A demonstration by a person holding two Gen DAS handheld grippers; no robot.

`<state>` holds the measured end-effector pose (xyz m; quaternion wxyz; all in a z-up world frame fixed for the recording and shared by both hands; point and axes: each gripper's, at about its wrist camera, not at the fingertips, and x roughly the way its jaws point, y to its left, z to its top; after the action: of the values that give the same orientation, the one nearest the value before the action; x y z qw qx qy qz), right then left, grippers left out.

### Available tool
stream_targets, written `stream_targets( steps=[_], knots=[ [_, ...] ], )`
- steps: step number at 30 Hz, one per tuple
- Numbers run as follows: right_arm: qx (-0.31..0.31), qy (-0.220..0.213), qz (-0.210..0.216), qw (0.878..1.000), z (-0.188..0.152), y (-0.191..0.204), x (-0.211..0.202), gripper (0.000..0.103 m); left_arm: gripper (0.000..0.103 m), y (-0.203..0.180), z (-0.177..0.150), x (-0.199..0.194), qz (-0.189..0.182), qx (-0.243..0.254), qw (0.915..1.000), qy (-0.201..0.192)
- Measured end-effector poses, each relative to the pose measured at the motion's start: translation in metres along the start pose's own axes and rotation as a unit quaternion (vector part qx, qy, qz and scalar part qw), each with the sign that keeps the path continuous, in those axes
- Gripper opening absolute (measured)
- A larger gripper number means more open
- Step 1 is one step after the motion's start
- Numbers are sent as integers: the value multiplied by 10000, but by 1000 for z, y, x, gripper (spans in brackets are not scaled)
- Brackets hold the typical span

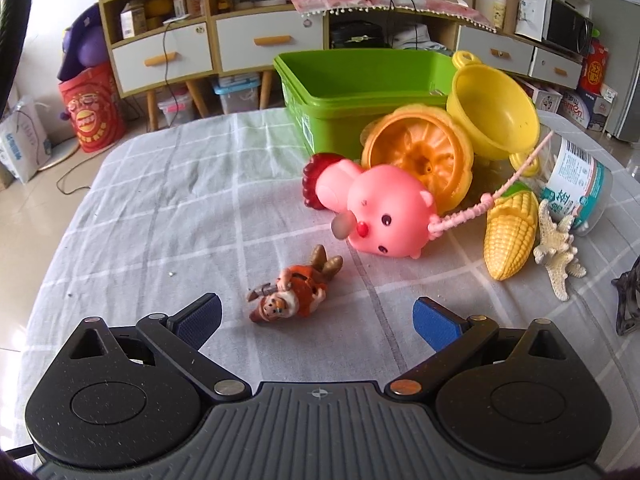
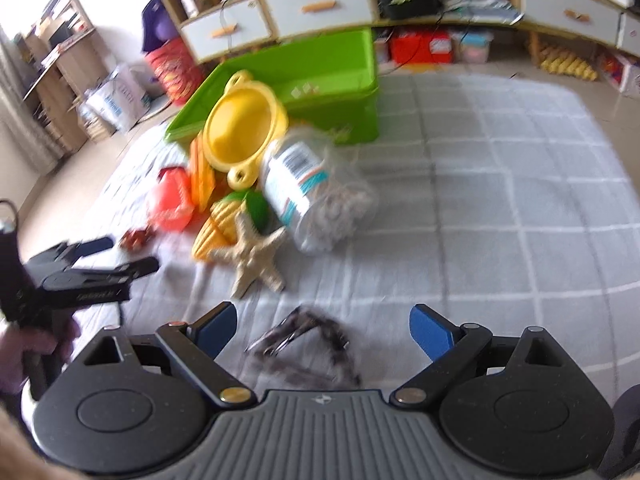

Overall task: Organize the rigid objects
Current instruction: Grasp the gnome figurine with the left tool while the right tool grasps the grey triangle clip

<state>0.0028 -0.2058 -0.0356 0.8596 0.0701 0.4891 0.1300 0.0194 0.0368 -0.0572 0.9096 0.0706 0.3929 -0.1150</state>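
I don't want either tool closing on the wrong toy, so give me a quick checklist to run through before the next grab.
1. Left tool open: ok, blue pads spread wide.
2. Dwarf figurine lined up with the left tool: ok, it lies on its side just ahead of the pads, nearer the left one.
3. Figurine free of neighbours: ok, apart from the pink pig toy.
4. Right tool open: ok.
5. Dark object between the right tool's pads identified: cannot tell, too blurred.
6. Green bin has room: ok, the visible interior looks empty.
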Motion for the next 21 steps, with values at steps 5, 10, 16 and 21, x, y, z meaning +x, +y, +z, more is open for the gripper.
stream_targets(
  steps=[5,10,16,21],
  knots=[
    [-180,303,110,9993,-6,7,8,76,97,9,0,3,-58,-175,9998,13],
    [-388,490,65,9980,-11,12,14,76,87,14,0,0,-24,-247,9997,-52],
    [-578,763,-32,9954,-17,17,23,76,74,18,3,-1,2,-308,9995,-95],
    [-896,895,-225,9917,-23,24,30,76,59,19,5,-1,-34,-342,9994,-100]
  ],
)
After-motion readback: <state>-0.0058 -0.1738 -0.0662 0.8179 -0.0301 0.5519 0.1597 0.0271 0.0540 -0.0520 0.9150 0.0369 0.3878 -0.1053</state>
